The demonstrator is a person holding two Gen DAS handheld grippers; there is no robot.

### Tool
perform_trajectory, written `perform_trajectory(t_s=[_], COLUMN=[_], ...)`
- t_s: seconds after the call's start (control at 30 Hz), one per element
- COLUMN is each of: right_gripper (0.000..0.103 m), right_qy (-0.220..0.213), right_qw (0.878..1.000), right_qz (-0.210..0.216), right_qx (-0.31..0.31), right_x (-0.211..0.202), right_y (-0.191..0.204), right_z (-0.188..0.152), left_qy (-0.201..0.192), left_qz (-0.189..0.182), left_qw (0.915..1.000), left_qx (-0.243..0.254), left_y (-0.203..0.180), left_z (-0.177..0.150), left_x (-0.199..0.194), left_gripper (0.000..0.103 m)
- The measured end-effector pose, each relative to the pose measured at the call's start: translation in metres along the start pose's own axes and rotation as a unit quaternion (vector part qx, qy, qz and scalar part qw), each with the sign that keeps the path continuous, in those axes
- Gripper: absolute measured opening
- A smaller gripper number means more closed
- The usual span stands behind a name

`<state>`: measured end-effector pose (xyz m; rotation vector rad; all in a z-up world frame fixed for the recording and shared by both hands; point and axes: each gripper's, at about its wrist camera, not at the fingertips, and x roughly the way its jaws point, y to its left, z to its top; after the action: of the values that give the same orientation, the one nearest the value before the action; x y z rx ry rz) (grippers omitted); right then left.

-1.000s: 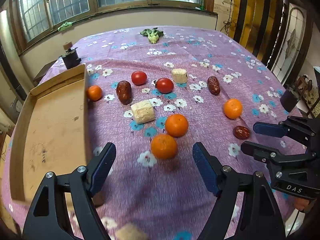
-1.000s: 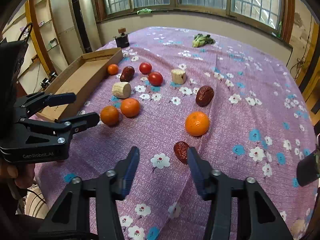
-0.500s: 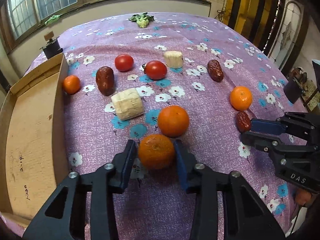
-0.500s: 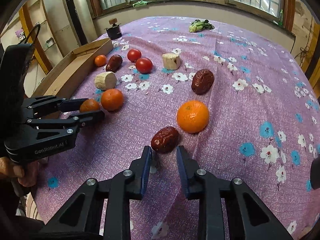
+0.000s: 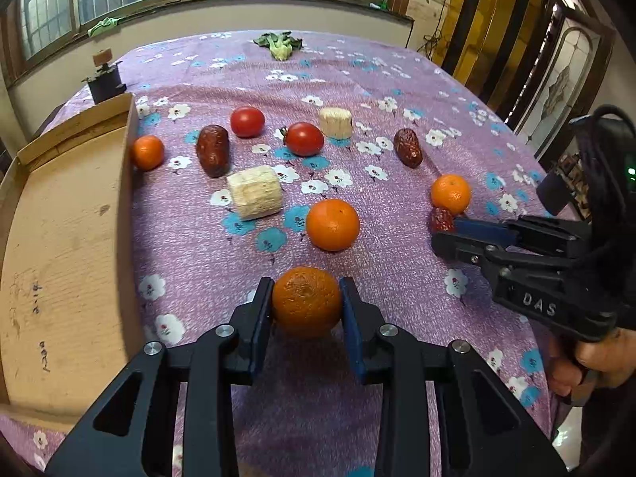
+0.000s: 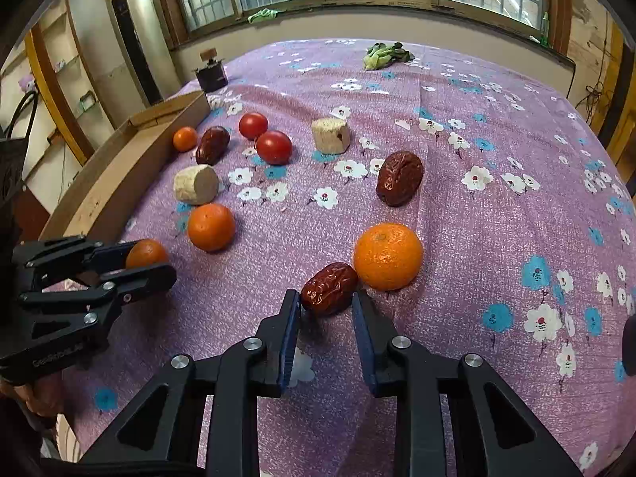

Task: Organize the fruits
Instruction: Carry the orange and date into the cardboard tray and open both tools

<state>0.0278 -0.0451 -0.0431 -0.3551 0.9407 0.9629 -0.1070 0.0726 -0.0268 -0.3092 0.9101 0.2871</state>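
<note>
Purple floral tablecloth [image 5: 397, 79]. Left view: left gripper [image 5: 306, 304] now pinching orange [image 5: 306, 302], jaws just closed. Right view: right gripper [image 6: 326, 304] closed on red date [image 6: 329, 288].

A rough-skinned mandarin [image 5: 306, 301] sits on the purple floral cloth, pinched on both sides between blue pads. A smoother orange [image 5: 332, 224] lies just beyond it, another orange [image 5: 450, 194] to the right touching a wrinkled red date [image 6: 329, 287], and a small mandarin [image 5: 147, 152] rests against the cardboard tray's wall. Two more dates [image 5: 213, 150] [image 5: 408, 148] lie on their sides flanking two glossy tomatoes [image 5: 247, 121] [image 5: 304, 139].
</note>
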Motion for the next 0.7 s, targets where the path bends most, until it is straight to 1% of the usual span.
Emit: perform_trajectory(t_s=[0.07, 0.2, 0.27, 0.5, 0.7], right_gripper=[0.025, 0.025, 0.023, 0.023, 0.023], right_qy=[-0.002, -0.007, -0.01, -0.026, -0.028], right_qw=[1.0, 1.0, 0.999, 0.997, 0.995], right_qz=[0.013, 0.024, 0.032, 0.066, 0.087], right_qx=[0.013, 0.017, 0.014, -0.016, -0.043], right_x=[-0.003, -0.014, -0.021, -0.04, -0.041], right_y=[-0.002, 0.004, 0.009, 0.047, 0.078], right_z=[-0.001, -0.005, -0.006, 0.0, 0.005], left_qy=[-0.007, -0.022, -0.031, -0.048, -0.059], left_qz=[-0.002, -0.006, -0.008, 0.003, 0.019], left_qw=[1.0, 0.9997, 0.9994, 0.9981, 0.9962], left_qx=[-0.005, -0.01, -0.013, -0.038, -0.06], left_y=[0.004, 0.01, 0.014, 0.038, 0.063], left_z=[-0.002, -0.004, -0.006, -0.013, -0.021], left_x=[-0.008, -0.026, -0.036, -0.058, -0.072], left_gripper=[0.03, 0.03, 0.03, 0.03, 0.03])
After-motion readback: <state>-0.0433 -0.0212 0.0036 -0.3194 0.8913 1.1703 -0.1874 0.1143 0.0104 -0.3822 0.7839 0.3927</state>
